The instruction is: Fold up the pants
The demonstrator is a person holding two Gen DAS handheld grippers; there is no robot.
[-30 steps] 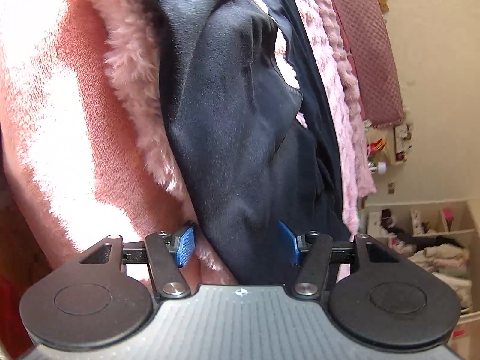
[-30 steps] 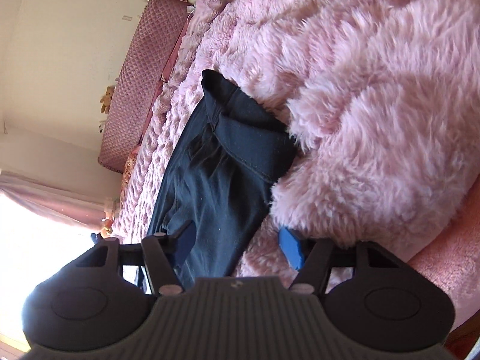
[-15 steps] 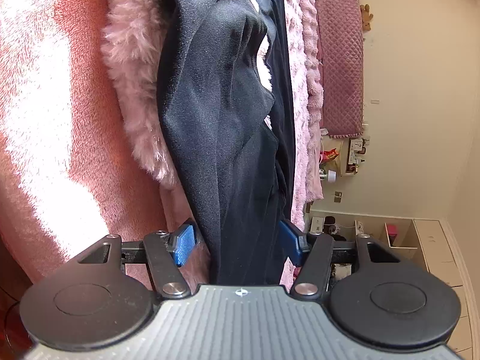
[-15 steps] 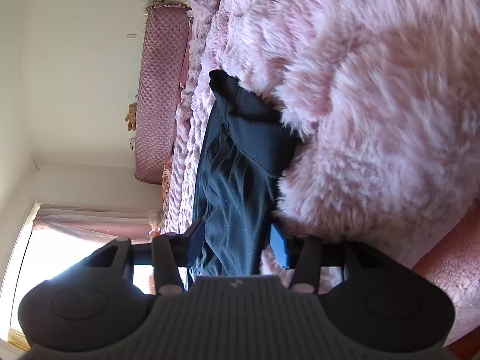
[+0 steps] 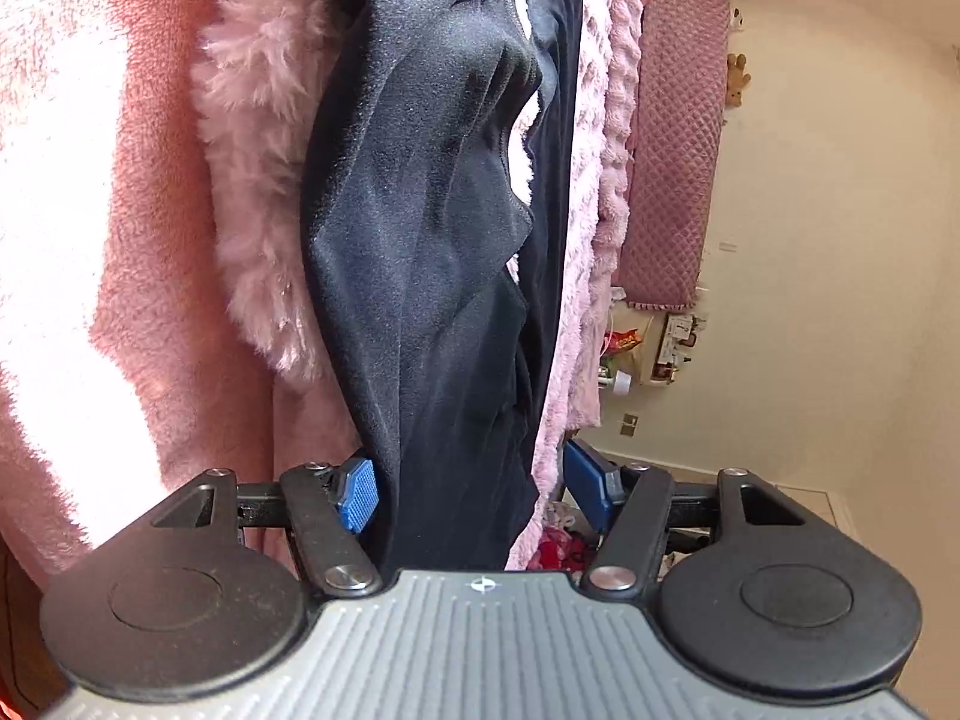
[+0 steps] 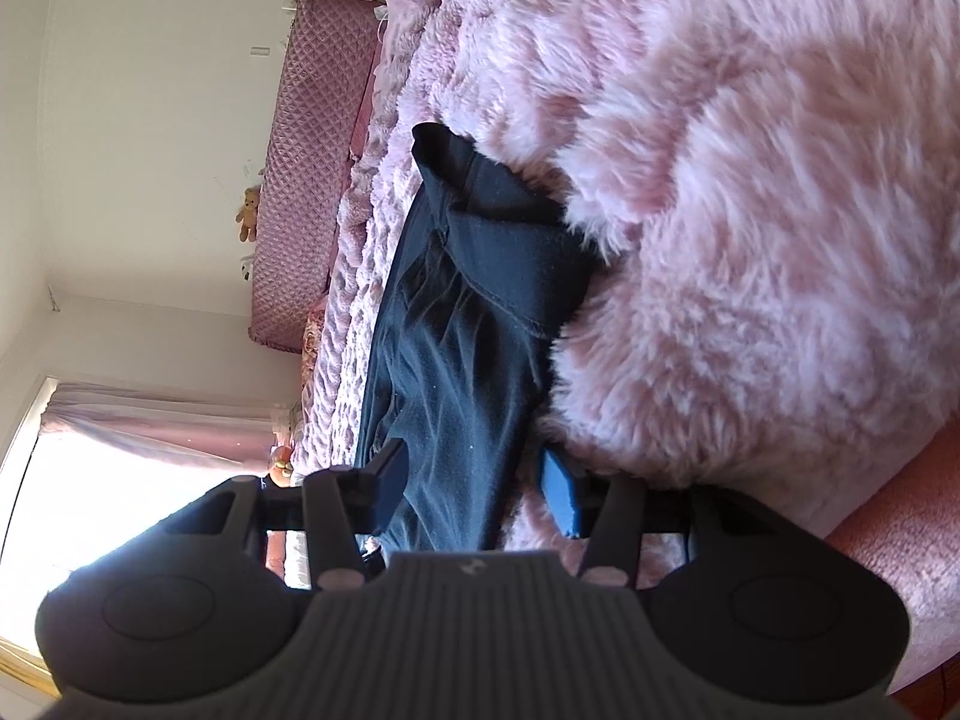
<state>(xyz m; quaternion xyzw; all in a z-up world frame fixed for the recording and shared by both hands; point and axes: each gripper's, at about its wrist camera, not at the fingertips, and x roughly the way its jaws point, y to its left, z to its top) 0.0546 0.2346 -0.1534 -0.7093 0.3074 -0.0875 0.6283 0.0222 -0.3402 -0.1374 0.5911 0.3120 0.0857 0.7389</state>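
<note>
Dark navy pants (image 5: 432, 252) lie rumpled on a pink fluffy bed cover (image 5: 258, 180). In the left wrist view my left gripper (image 5: 468, 489) is open, its blue pads either side of the pants' near edge, with fabric running between them. In the right wrist view the pants (image 6: 468, 360) stretch away, a folded-over flap (image 6: 516, 252) near the far end. My right gripper (image 6: 474, 480) is open with the pants' near edge between its pads. The cloth hides whether the pads touch it.
A thick fluffy pink blanket (image 6: 750, 210) bulges beside the pants. A quilted pink headboard (image 6: 312, 168) and a small teddy bear (image 6: 247, 213) stand against the wall. A sunlit curtained window (image 6: 120, 468) lies beyond. A salmon fleece cover (image 5: 90, 240) hangs at the bed's edge.
Both grippers have tilted and shifted along the bed edge, with the pants still between their pads. The right gripper's jaws narrowed half a second ago and are wider again now.
</note>
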